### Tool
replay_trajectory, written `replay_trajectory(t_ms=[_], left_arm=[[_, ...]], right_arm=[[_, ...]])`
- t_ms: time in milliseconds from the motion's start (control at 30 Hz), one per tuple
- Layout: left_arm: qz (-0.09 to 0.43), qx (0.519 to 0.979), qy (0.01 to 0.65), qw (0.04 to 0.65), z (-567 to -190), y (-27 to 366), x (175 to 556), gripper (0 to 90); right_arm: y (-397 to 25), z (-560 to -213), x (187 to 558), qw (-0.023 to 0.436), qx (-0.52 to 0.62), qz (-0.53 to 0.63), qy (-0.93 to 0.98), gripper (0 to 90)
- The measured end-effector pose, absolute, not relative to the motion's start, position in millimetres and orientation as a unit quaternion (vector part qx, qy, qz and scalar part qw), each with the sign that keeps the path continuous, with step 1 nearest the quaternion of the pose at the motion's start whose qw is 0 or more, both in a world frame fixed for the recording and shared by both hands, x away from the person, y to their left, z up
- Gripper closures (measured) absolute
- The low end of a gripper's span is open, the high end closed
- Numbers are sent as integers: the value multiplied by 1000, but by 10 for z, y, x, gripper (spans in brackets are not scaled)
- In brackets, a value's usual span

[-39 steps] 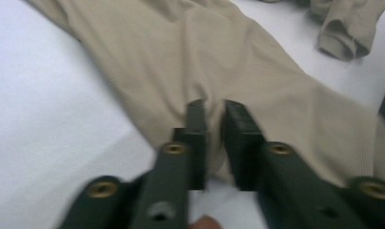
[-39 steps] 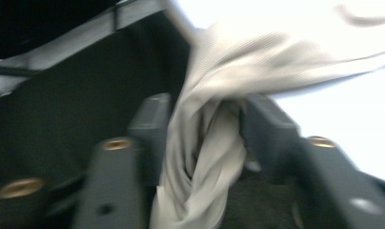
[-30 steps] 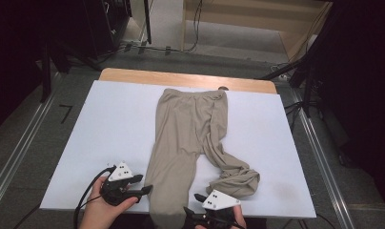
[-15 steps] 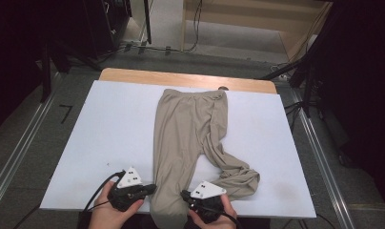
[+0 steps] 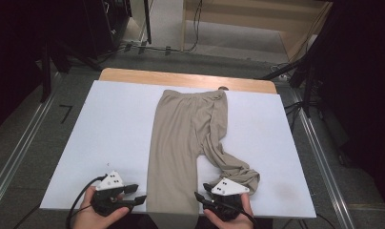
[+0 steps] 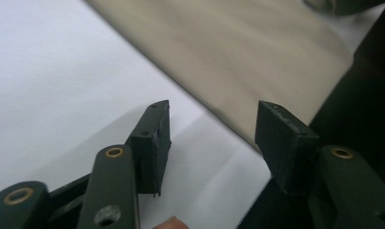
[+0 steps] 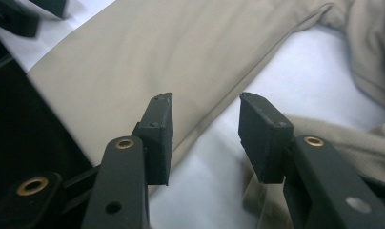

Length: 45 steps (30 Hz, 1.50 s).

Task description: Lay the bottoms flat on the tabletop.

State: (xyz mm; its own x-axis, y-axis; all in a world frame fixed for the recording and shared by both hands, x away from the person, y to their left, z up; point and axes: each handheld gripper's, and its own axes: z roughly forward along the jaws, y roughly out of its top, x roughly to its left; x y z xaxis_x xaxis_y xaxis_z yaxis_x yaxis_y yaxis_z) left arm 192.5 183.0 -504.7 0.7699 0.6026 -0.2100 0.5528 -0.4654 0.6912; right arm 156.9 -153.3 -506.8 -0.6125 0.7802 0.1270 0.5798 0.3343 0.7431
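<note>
- Presently both tools are standing apart-jawed: left gripper [image 5: 136, 200], right gripper [image 5: 200, 197], flanking the hem.
- Soft beige fabric trousers [image 5: 174, 157] are lying between them on the white table [image 5: 114, 124].
- Limp, light cloth; probably pinching hem corners is working best.

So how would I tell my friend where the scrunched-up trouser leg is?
Find the white table top and the beige trousers lying down its middle. One leg runs flat and straight to the near edge; the other, the scrunched-up leg, bends off to the right and ends in a wrinkled heap. That heap sits just beyond the right gripper, whose jaws are open.
</note>
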Motion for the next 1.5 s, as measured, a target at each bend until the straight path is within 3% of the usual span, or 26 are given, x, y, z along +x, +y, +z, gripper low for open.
replay_trajectory(t_ms=[100,200,267,333,433,500,567,633,767,833,900,967,1100,1200,1267,1400,1433,1500], left_arm=[[22,863,317,394,-5062,1681,1861,454],[90,876,302,366,-5063,1541,1736,485],[124,880,297,348,-5059,1485,1687,570],[119,884,290,348,-5053,1464,1679,676],[92,889,279,353,-5045,1480,1709,887],[71,889,281,354,-5030,1528,1751,900],[69,888,287,353,-5000,1608,1779,900],[74,885,292,355,-4956,1708,1796,900],[70,876,298,372,-4889,1898,1847,900],[60,878,301,367,-4925,1929,1861,900],[55,882,298,360,-4966,1932,1864,855],[53,874,302,377,-4970,1931,1859,642],[38,848,301,434,-4881,1914,1874,369],[33,840,298,452,-4858,1848,1912,208],[50,843,292,449,-4842,1748,1989,133],[61,835,314,447,-4860,1691,2228,138],[65,832,327,443,-4885,1703,2301,181],[69,832,345,429,-4941,1724,2385,372]], right_arm=[[-1513,-5129,1538,121,415,384,816,536],[-1462,-5185,1517,120,411,376,822,537],[-1416,-5199,1497,123,404,377,824,548],[-1348,-5208,1468,131,398,376,827,575],[-1258,-5214,1426,146,388,373,830,742],[-1228,-5210,1437,132,396,379,826,827],[-1203,-5201,1448,116,402,392,819,850],[-1170,-5164,1427,130,395,402,816,854],[-1183,-5123,1406,126,394,406,815,836],[-1224,-5111,1388,108,401,410,812,752],[-1317,-5032,1354,115,397,412,812,670],[-1487,-4927,1345,143,404,414,803,596],[-1936,-4774,1454,203,448,404,771,464],[-2236,-4738,1685,221,471,388,760,458],[-2350,-4736,1850,219,477,389,758,501],[-2374,-4707,2242,197,473,395,762,511],[-2343,-4714,2333,193,468,392,768,511],[-2290,-4762,2499,180,471,391,770,512]])
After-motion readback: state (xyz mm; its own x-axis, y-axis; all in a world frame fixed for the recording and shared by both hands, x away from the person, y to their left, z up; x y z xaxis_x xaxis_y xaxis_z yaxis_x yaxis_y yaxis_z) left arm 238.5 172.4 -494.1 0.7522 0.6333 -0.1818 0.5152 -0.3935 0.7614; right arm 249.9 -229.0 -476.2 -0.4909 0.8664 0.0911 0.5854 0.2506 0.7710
